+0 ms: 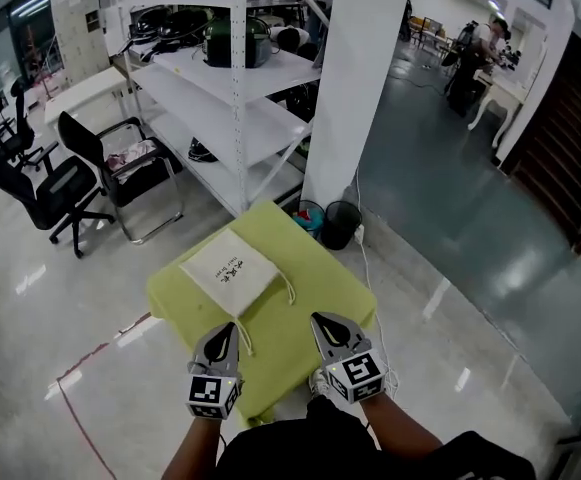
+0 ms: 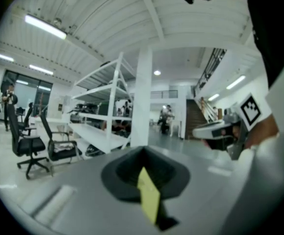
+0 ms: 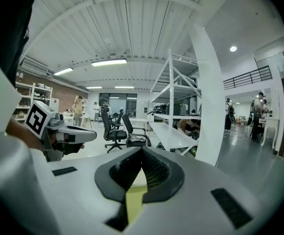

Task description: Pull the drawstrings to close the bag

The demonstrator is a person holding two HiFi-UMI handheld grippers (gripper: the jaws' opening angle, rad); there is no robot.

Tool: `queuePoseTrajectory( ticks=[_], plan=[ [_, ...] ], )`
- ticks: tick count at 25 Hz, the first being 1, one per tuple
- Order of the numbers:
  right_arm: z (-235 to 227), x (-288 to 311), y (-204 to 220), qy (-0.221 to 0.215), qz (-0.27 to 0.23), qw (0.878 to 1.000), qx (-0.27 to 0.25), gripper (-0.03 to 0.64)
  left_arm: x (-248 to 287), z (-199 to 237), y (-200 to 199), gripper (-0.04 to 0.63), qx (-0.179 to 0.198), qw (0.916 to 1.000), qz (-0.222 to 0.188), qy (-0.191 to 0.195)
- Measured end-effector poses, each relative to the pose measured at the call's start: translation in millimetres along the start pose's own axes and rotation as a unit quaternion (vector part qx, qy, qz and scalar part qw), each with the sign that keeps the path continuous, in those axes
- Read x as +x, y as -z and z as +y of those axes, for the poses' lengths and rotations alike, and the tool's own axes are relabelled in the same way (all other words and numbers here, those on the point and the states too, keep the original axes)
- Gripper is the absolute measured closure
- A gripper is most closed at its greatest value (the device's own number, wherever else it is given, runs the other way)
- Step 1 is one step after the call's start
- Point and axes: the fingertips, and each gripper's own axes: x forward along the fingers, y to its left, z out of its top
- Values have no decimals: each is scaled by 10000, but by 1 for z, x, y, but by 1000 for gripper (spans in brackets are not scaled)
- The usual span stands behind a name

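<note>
White drawstring bag (image 1: 229, 270) flat on yellow-green table (image 1: 320, 278), cords (image 1: 288, 290) loose at near edge.

The flat white cloth drawstring bag (image 1: 232, 269) bears small dark print, too small to read; nothing else is legible.

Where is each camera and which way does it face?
Head view: on the head, steeply down at the bag on the yellow table; forearms, left gripper, right gripper show.
Left gripper view: rides that gripper, along shut jaws toward the shelving; right gripper at right.
Right gripper view: rides that gripper, along shut jaws toward the shelving; left gripper at left.
Shared by both: shelving, pillar.
</note>
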Motion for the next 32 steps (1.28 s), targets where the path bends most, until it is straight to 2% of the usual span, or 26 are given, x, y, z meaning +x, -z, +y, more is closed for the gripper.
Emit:
queuePoseTrajectory(
  ticks=[9,13,17,23,32],
  plan=[
    [-66,59,17,-803,58,9967,-55,626,53,9,15,592,-155,9956,145,-908],
    [-109,85,31,-981,301,9947,-86,627,63,18,22,592,-303,9883,378,-1449],
    [-132,110,42,-1236,378,9916,-46,626,67,26,43,592,-158,9793,811,-1847],
    [-128,136,94,-1707,886,9812,150,626,69,15,103,592,-403,9657,1607,-1999],
    [-94,149,184,-2051,1822,9616,-27,626,61,6,189,591,-1168,9414,2272,-2205]
  ],
)
